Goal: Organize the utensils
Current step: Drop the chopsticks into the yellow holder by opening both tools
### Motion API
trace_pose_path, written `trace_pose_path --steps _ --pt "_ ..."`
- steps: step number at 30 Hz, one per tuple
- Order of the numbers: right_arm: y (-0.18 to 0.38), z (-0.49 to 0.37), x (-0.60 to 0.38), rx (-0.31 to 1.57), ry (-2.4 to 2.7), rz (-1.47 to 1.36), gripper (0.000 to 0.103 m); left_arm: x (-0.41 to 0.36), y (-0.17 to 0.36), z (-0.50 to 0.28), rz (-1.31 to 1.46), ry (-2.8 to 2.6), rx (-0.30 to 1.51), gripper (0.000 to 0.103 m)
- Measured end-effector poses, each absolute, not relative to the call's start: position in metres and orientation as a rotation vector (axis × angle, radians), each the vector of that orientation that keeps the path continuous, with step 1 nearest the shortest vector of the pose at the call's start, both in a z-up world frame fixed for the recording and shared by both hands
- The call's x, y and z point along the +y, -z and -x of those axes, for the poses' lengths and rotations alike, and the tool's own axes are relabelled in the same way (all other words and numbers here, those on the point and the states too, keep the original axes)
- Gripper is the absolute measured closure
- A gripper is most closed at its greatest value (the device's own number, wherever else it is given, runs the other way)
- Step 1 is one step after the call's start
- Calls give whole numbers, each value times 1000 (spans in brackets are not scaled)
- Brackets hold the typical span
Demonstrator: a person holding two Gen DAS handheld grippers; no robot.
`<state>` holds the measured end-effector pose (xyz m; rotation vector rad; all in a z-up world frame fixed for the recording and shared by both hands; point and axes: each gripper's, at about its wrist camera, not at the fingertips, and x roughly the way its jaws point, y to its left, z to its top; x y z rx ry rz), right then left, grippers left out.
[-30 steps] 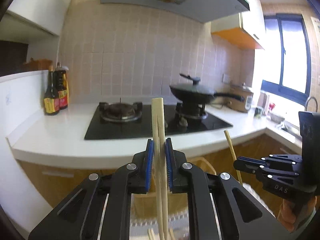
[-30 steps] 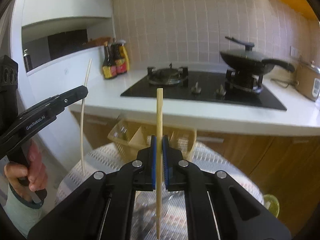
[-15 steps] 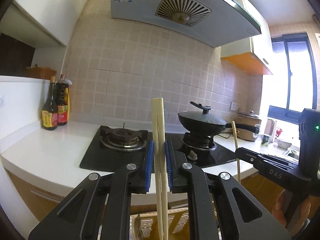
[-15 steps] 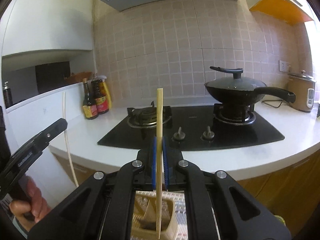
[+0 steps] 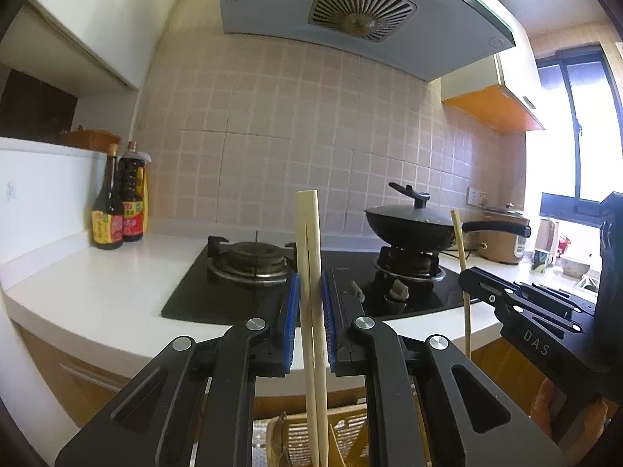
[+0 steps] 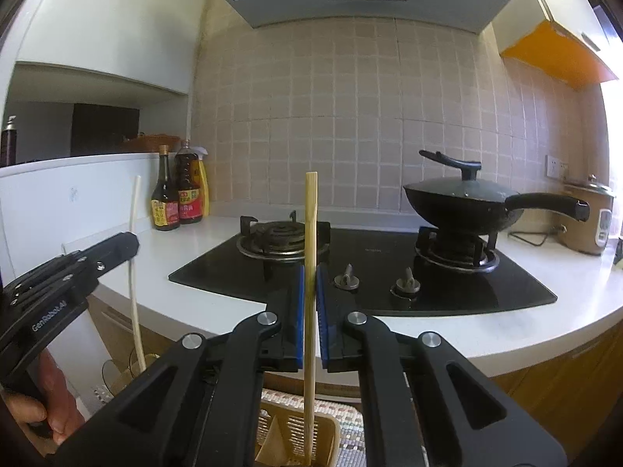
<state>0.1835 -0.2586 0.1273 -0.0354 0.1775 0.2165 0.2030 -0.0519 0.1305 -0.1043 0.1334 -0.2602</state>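
Observation:
My left gripper (image 5: 309, 292) is shut on a pair of pale wooden chopsticks (image 5: 308, 241), held upright. My right gripper (image 6: 309, 284) is shut on a single wooden chopstick (image 6: 310, 233), also upright. Each gripper shows in the other's view: the right one (image 5: 467, 276) with its chopstick (image 5: 461, 257) at the right, the left one (image 6: 132, 243) with its chopsticks (image 6: 134, 272) at the left. A tan slotted utensil basket (image 6: 327, 434) sits low beneath the right chopstick's lower end, and also shows in the left wrist view (image 5: 346, 439).
A white counter (image 5: 97, 292) carries a black gas hob (image 5: 249, 284), a lidded wok (image 6: 463, 202) on the right burner, sauce bottles (image 5: 118, 198) at the back left and a rice cooker (image 6: 592, 218) at the far right. A range hood (image 5: 362, 11) hangs overhead.
Both grippers have risen and tilted upward, still holding their chopsticks. The counter and basket have dropped lower in both views and the range hood has come into sight.

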Motion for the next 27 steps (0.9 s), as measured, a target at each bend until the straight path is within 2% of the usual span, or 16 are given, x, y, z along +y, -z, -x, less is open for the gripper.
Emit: trace_pose_path --steps 10,12,13,14,15,16,20,27 --pt "-107 -171 -257 260 -259 36 95 -47 -121 -198 111 287 154 91" --pt "-106 -167 -259 285 -267 22 82 -45 -120 -194 113 292 165 83" --pt "-106 -163 -260 292 -276 12 77 -45 -120 -192 114 292 167 74" --pt "-106 -159 -262 293 -273 5 69 -44 -120 -190 116 293 168 66" --pt "-105 -154 -264 294 -269 3 57 -41 -120 -186 121 293 167 65" --pt "-105 -149 -265 293 -265 3 53 -39 -121 -182 127 296 172 65" --pt "-107 -128 -271 318 -243 -3 53 -27 -123 -167 166 319 191 60" --pt "-110 -95 -276 387 -228 -9 53 -10 -132 -133 202 346 224 60"
